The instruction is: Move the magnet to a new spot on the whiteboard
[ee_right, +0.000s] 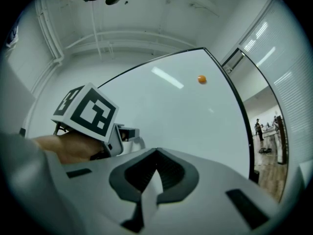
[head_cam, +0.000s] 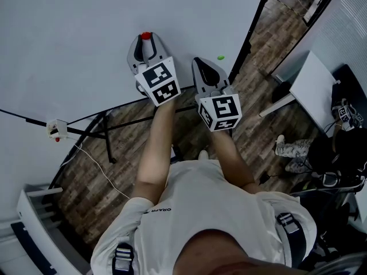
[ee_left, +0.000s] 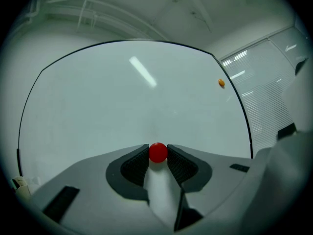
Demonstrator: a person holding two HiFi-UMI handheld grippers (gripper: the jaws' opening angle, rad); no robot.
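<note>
A small round red magnet [ee_left: 158, 152] sits between the dark ribbed pads of my left gripper [ee_left: 158, 153], which press on it from both sides. In the head view the red magnet [head_cam: 145, 36] shows at the left gripper's [head_cam: 146, 40] tip, right at the whiteboard [head_cam: 69, 33]; I cannot tell whether it touches the board. My right gripper [head_cam: 202, 63] hangs just to the right, a little lower, with nothing in it. In its own view the right gripper [ee_right: 156, 153] has its jaws closed tip to tip.
A second small magnet [head_cam: 220, 57] sticks near the whiteboard's right edge [head_cam: 255, 22]. The board's black stand legs and a cable with a white box [head_cam: 56, 129] cross the wooden floor below. A white desk [head_cam: 318, 87] stands at the right.
</note>
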